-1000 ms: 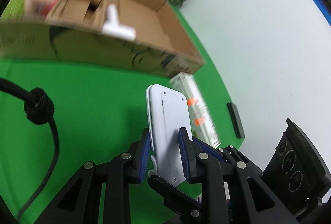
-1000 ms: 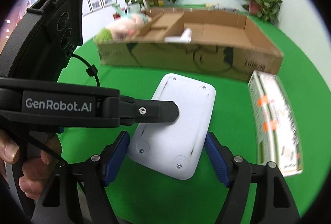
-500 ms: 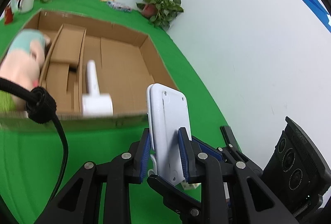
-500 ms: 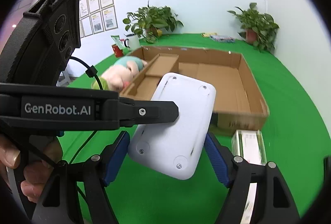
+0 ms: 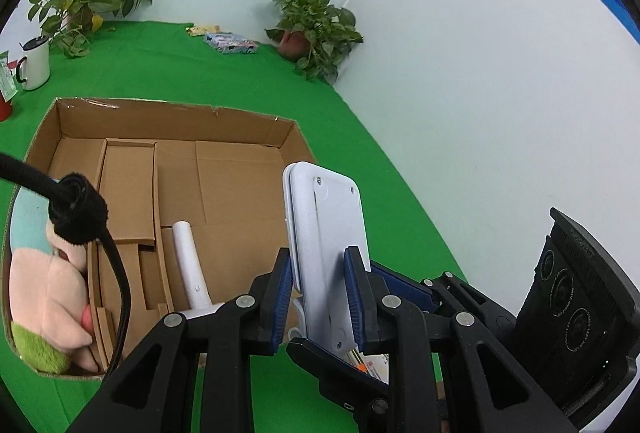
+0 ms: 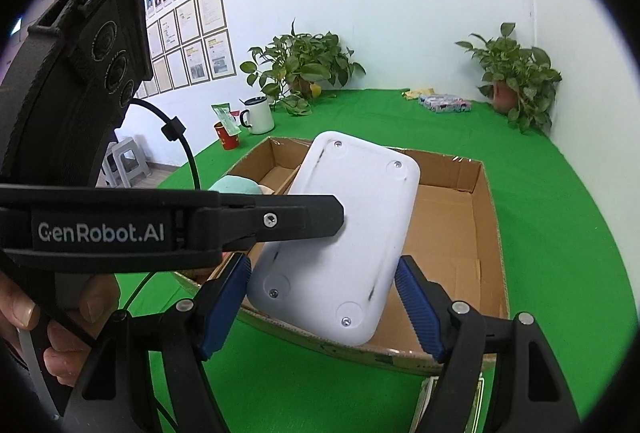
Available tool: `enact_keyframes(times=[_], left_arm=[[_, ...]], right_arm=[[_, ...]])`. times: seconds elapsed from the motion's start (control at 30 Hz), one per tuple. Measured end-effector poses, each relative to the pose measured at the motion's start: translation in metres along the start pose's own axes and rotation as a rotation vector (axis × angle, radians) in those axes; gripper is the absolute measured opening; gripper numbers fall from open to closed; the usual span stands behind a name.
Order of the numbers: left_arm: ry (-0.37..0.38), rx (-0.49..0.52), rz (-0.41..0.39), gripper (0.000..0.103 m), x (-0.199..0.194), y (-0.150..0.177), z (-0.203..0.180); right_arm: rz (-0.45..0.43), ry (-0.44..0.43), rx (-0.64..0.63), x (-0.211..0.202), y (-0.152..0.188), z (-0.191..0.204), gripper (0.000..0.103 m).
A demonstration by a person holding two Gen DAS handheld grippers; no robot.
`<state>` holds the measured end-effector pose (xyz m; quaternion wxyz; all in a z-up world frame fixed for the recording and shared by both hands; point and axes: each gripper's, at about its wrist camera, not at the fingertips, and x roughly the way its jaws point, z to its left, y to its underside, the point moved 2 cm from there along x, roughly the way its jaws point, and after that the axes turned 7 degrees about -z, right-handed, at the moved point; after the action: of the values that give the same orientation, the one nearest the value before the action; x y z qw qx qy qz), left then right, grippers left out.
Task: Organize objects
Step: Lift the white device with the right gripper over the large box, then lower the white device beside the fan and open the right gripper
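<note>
A flat white device [image 5: 326, 233] with screws in its back is held up over the near wall of an open cardboard box [image 5: 248, 121]. My left gripper [image 5: 318, 293] is shut on the device across its thin sides. In the right wrist view the device [image 6: 344, 233] hangs tilted, and my right gripper [image 6: 324, 297] is shut on it across its width, blue pads [image 6: 416, 303] at both long edges. The left gripper's black finger [image 6: 280, 221] presses on the device's back. Inside the box lie a plush toy [image 5: 52, 293] and a white handled tool [image 5: 192, 265].
Cardboard dividers [image 5: 128, 189] split the box's left part. A printed package [image 5: 368, 361] lies on the green table under the grippers. At the back stand a white mug [image 6: 258, 115], a red cup [image 6: 228, 139], two potted plants [image 6: 516, 73] and flat packets [image 6: 444, 103]. A person's hand [image 6: 68, 333] holds the left gripper.
Both grippers have risen with the white device and come in over the box's near wall. The box now shows from above, and the printed package has dropped almost out of view.
</note>
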<state>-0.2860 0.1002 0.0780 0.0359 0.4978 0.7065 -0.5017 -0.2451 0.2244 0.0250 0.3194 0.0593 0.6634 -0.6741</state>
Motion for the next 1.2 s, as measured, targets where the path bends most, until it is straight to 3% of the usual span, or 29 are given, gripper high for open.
enact_keyframes(times=[0.33,0.77,0.97,1.07,1.2], left_arm=[[-0.032,-0.062,0.072,0.023,0.065,-0.010,0.040],[-0.099,-0.109,0.228,0.023,0.126,0.044,0.080],[-0.111,-0.117,0.279,0.023,0.141,0.058,0.086],[-0.139,-0.107,0.291,0.018,0.145,0.062,0.088],[-0.134,-0.112,0.298,0.018,0.143,0.062,0.090]], right_arm=[[0.125,-0.082,0.075,0.044,0.002,-0.029,0.074],[0.329,-0.139,0.159,0.097,0.050,-0.051,0.074],[0.414,-0.153,0.170,0.106,0.065,-0.058,0.073],[0.455,-0.162,0.189,0.111,0.073,-0.059,0.071],[0.469,-0.175,0.202,0.111,0.073,-0.060,0.069]])
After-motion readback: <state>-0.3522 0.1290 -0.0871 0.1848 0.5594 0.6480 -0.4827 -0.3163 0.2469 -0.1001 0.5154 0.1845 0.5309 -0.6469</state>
